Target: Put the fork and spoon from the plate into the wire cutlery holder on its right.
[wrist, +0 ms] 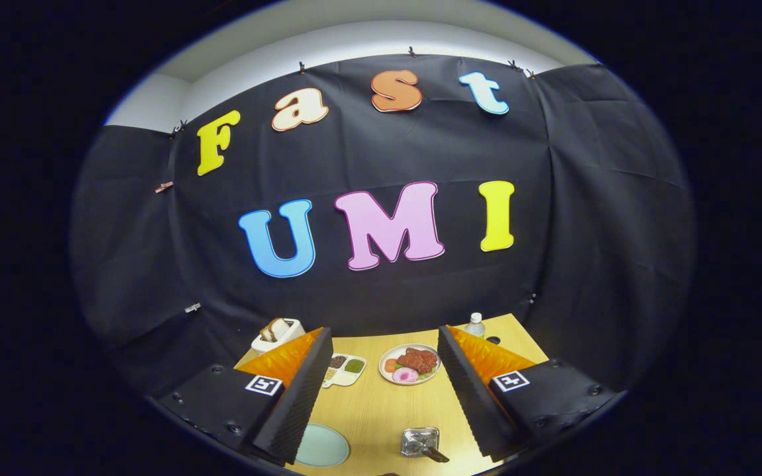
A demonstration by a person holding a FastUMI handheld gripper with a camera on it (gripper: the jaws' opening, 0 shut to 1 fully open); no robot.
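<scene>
Gripper (384, 396): held high above the table, aimed toward the far wall; the two fingers stand wide apart with nothing between them.
Left finger (298, 396): black ribbed pad on the inner face, orange body behind it, square marker on the black mount.
Right finger (470, 390): same build, mirrored; ribbed pad faces inward.
Table (374, 410): light wood top, seen in the gap between the fingers and running on to the far edge at the wall.
Plate (321, 445): pale blue-green, round, at the near edge of the table, just beside the tip of the left finger, which covers part of it. No cutlery can be made out on the part that shows.
Holder (420, 441): small shiny metal container at the near edge, right of the plate and apart from it, between the finger lines and closer to the right finger.
Utensil (435, 453): one dark handle sticks out of the holder, tilted toward the near right; fork or spoon cannot be told.
Food plate (410, 363): white, at mid-table beyond the fingers, carrying brown, pink and green food.
Tray (344, 369): white, divided, left of the food plate; dark and green fillings in its compartments.
Toaster (278, 334): white, at the far left corner, slices standing in it.
Bottle (475, 325): clear with white cap, upright near the far right corner.
</scene>
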